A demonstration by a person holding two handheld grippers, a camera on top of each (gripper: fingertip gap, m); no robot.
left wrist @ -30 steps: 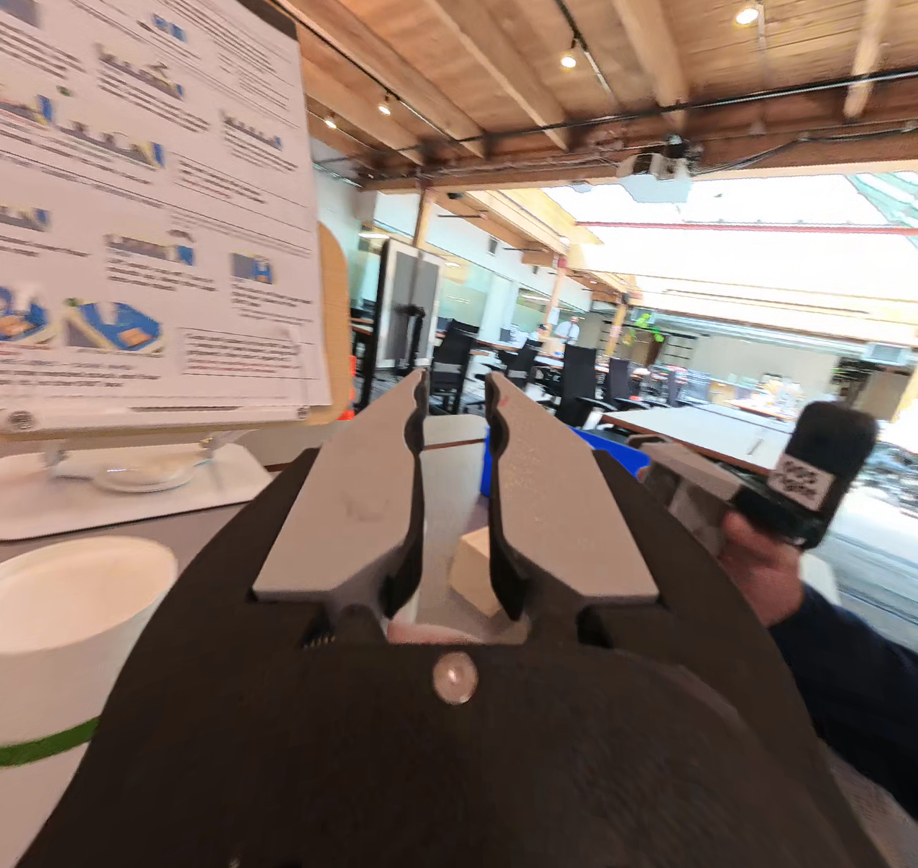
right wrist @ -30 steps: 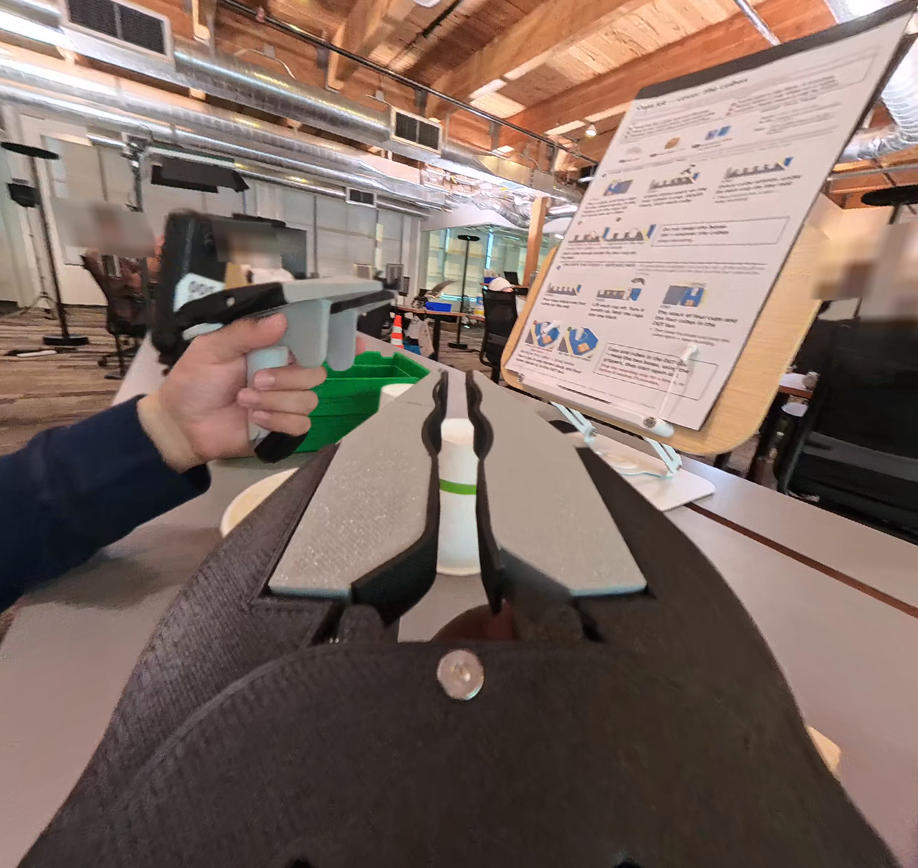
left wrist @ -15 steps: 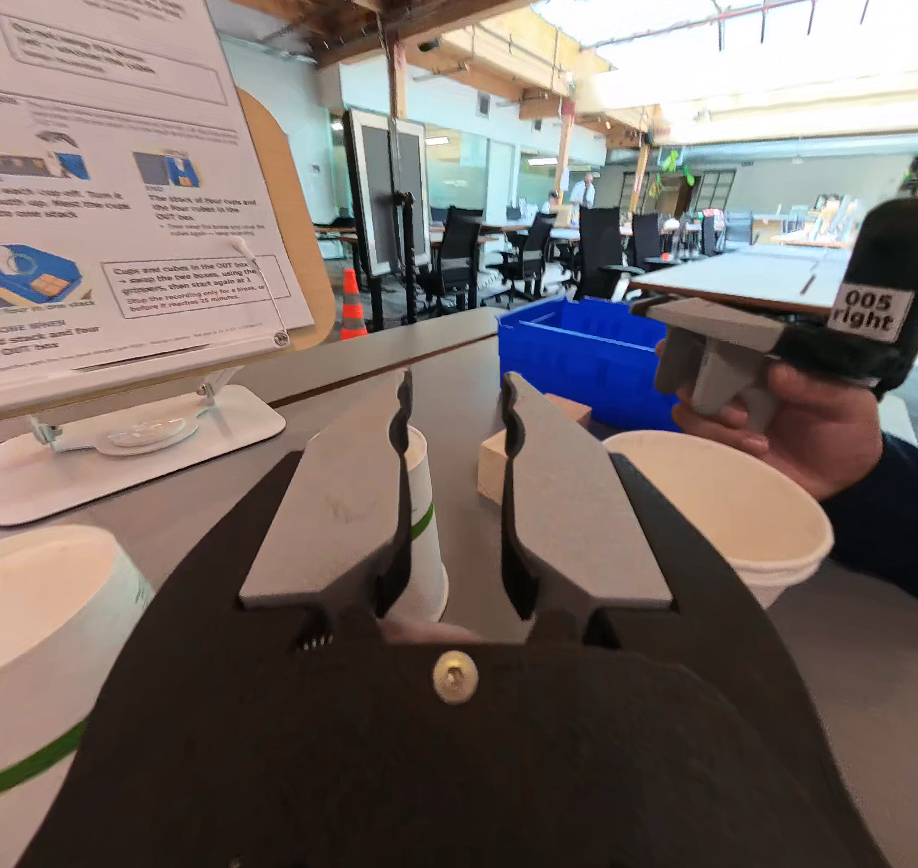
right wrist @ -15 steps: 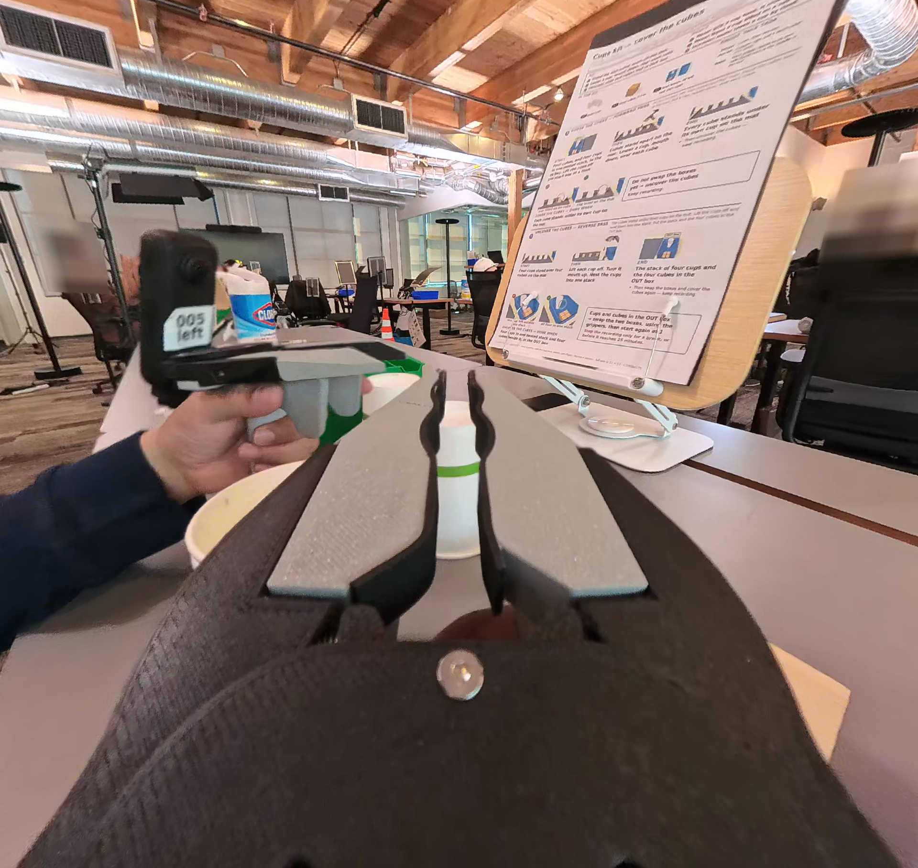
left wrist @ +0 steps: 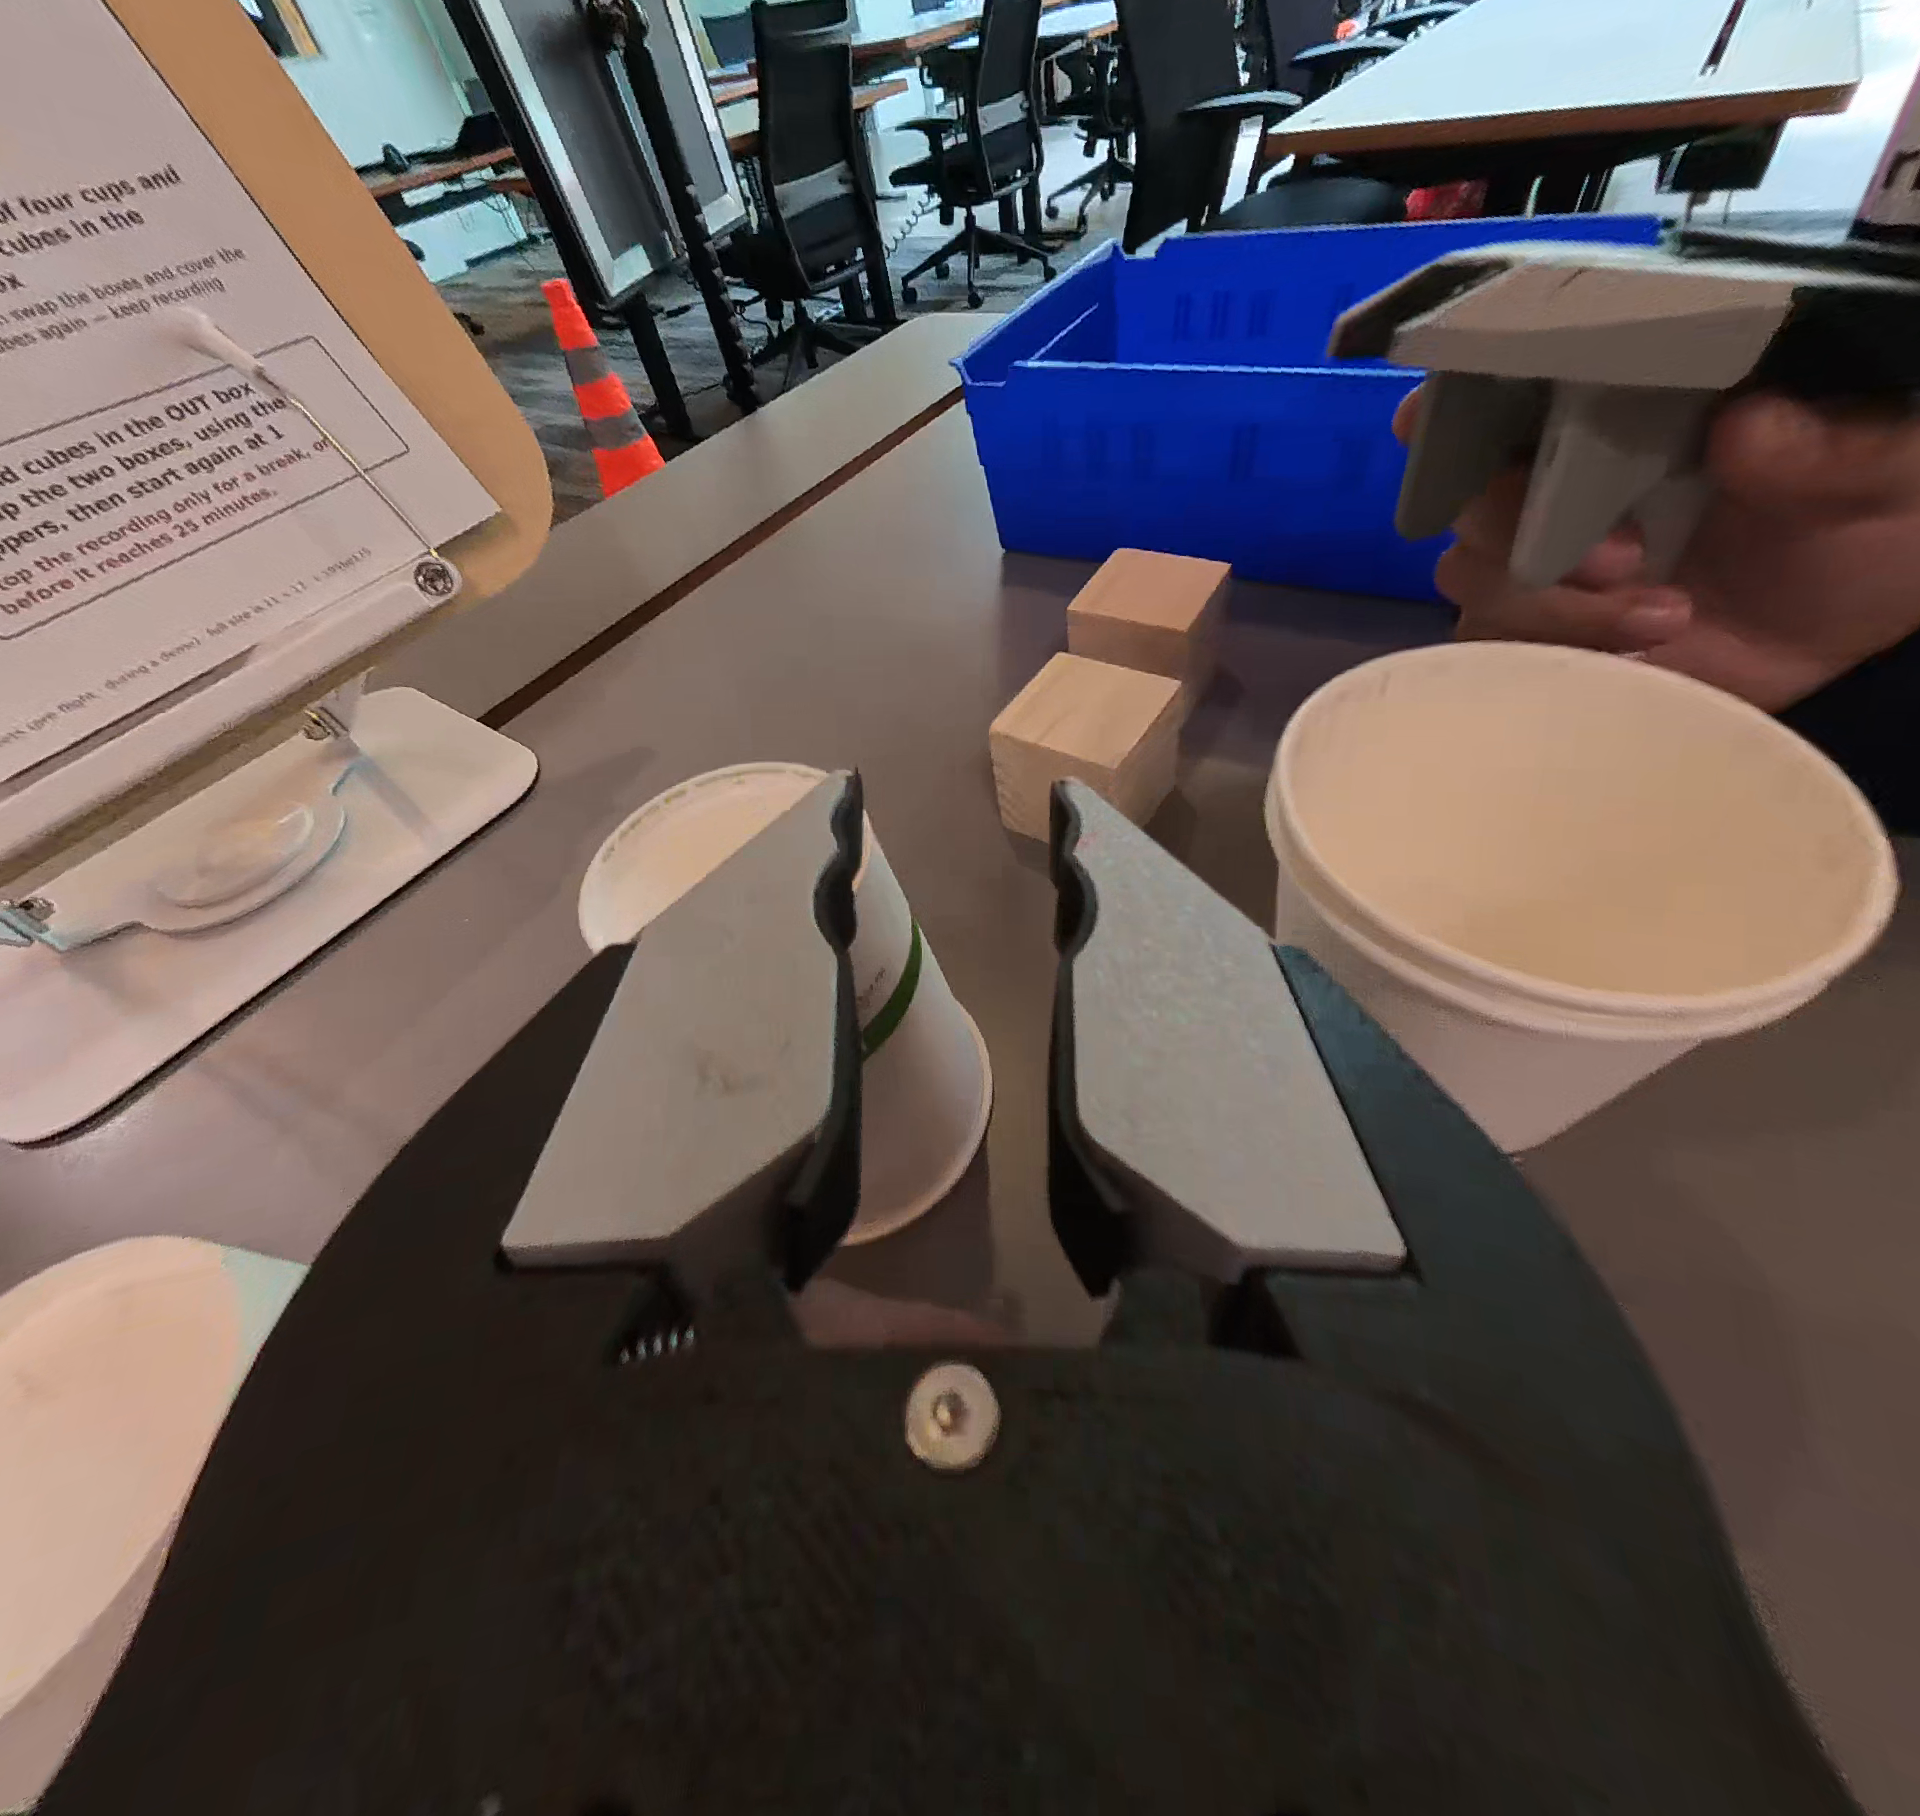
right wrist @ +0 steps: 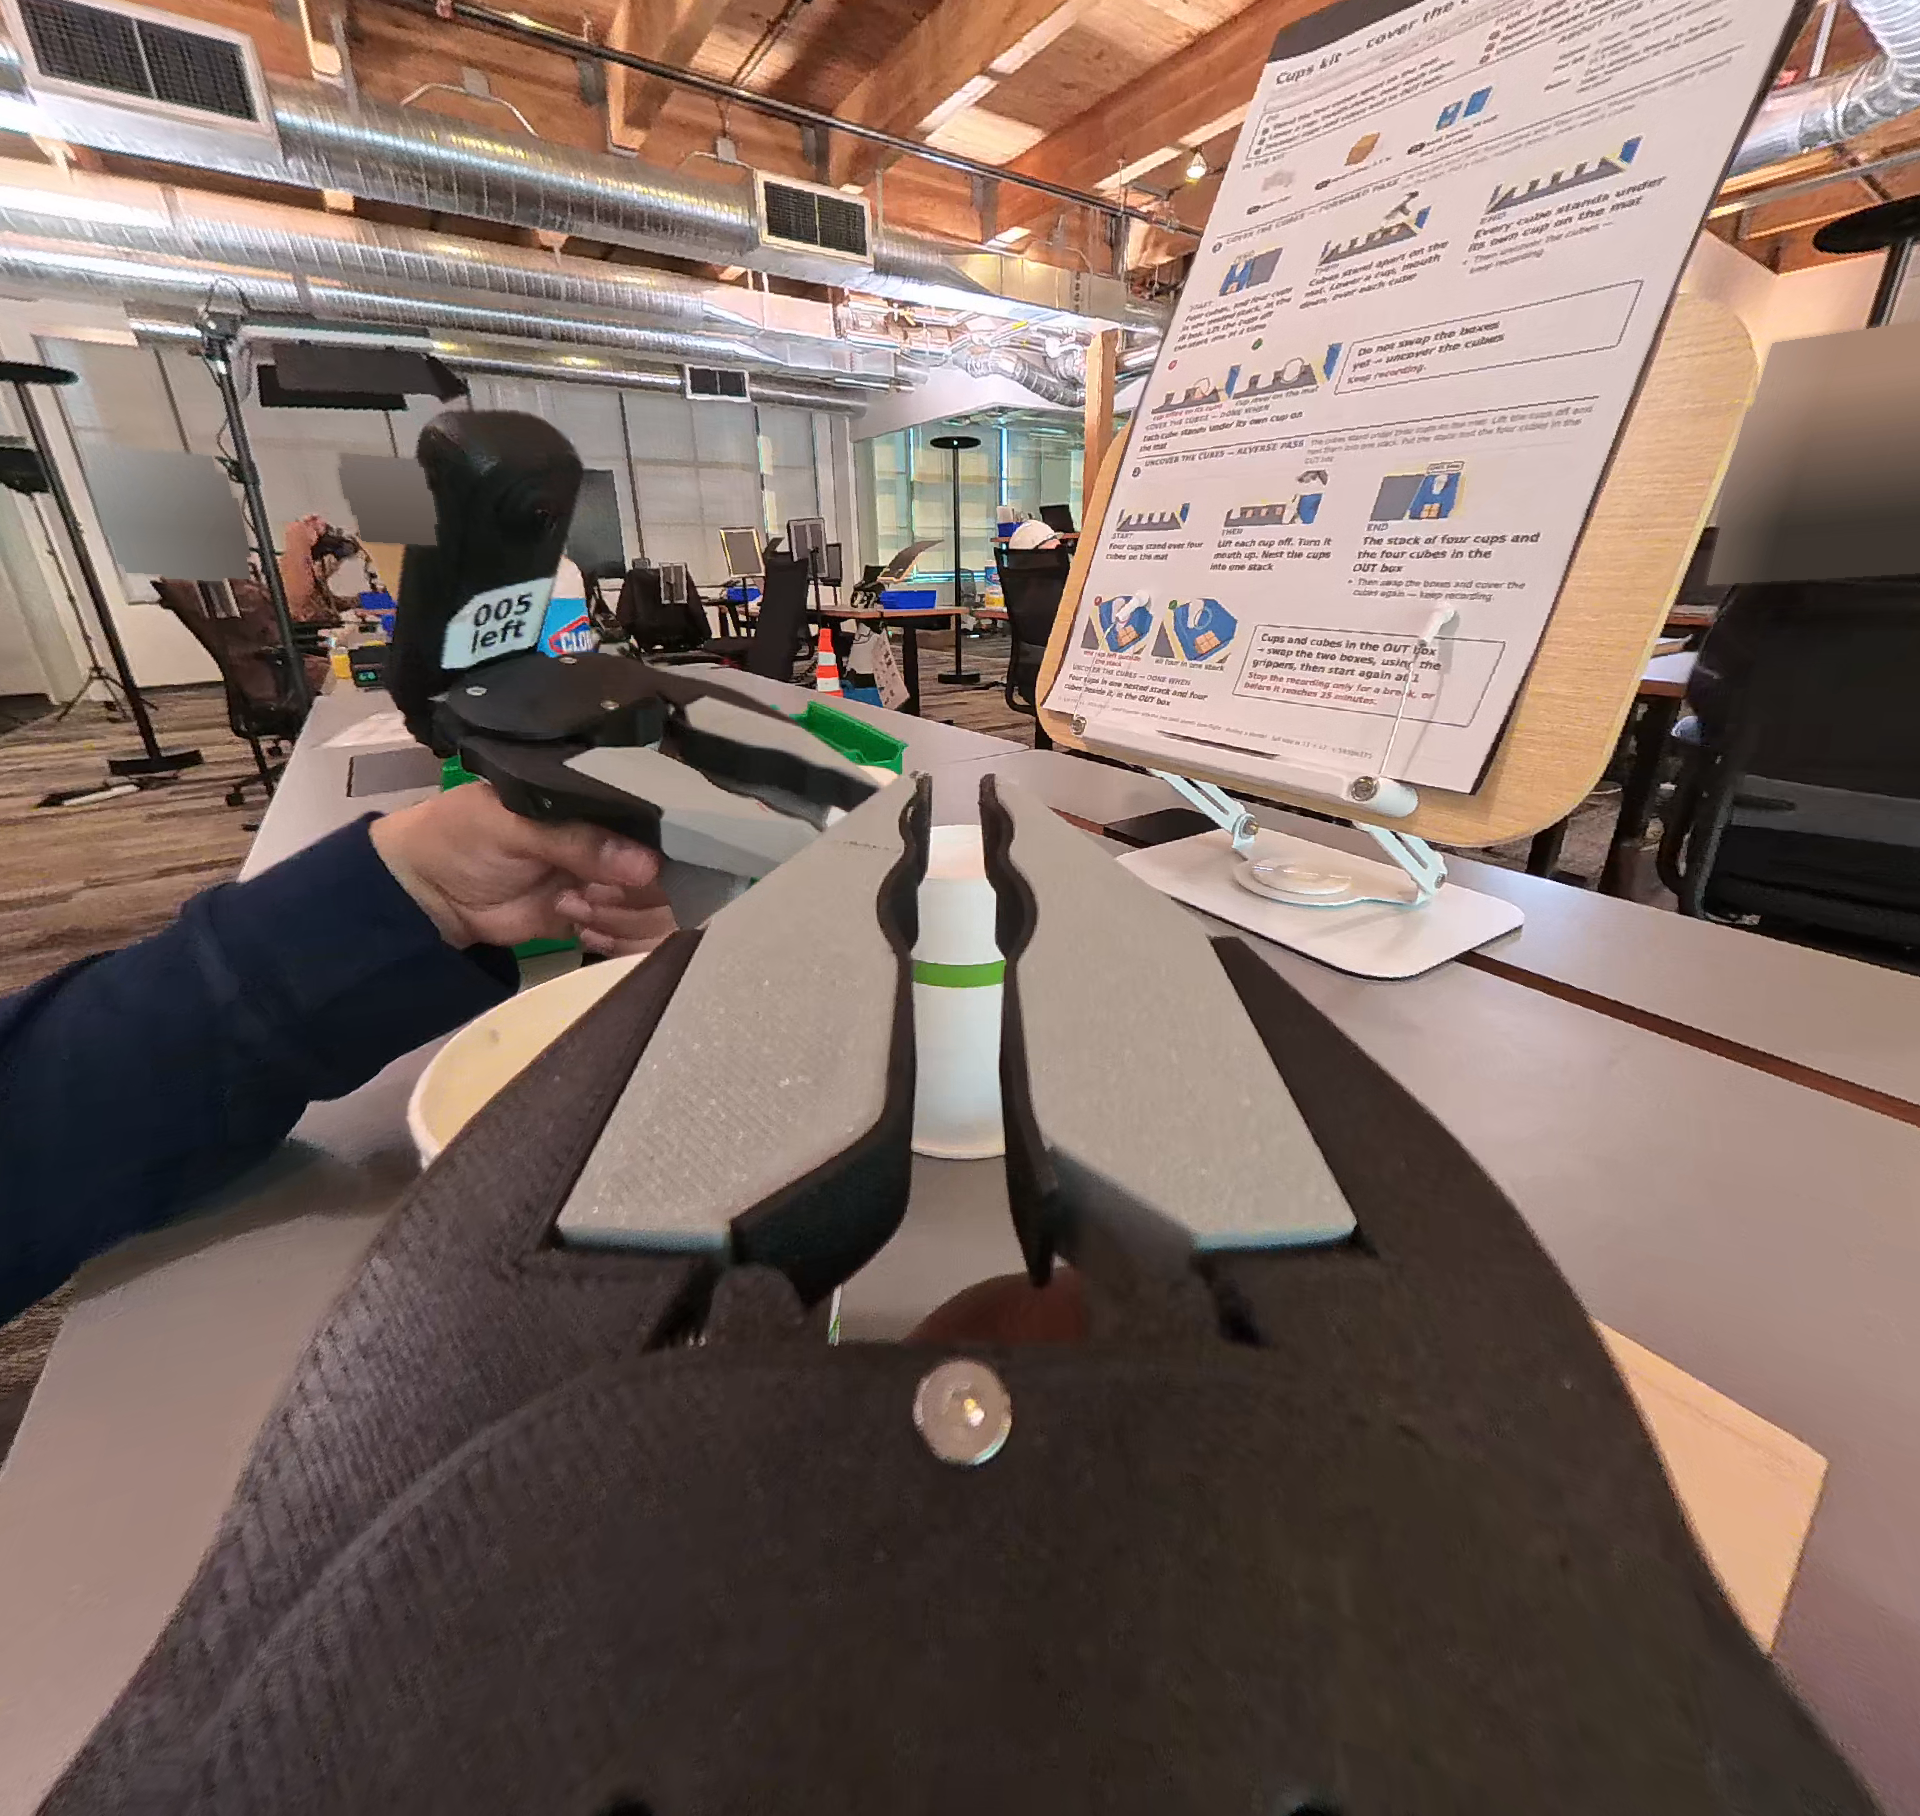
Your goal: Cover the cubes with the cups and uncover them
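Two-gripper cup-and-cube set-up on a grey table [left wrist: 831,561]. The left gripper [left wrist: 951,857] hangs above the tabletop with its jaws parted to a moderate width and nothing between them; its left finger [left wrist: 727,1018] overlaps an inverted white paper cup with a green band [left wrist: 914,1060], which stands mouth-down on the table beneath it. Whether that finger touches the cup cannot be judged from this angle. Just beyond the fingertips sit two wooden cubes [left wrist: 1091,738], uncovered, side by side and apparently touching, in front of a blue bin [left wrist: 1195,436] that stands toward the far edge of the table. A mouth-up white cup [left wrist: 1558,893] stands near the cubes on their right, and part of another white cup [left wrist: 94,1434] shows at the lower left. An instruction sheet on a tilted wooden stand [right wrist: 1403,395] occupies the far left side of the table in the left wrist view.

The right gripper [right wrist: 948,810] is held level over the table, its jaws narrowed to a thin slit with no object caught between them; the banded cup seen through the slit stands farther off on the table. A green bin [right wrist: 847,738] lies behind the left gripper in the right wrist view.
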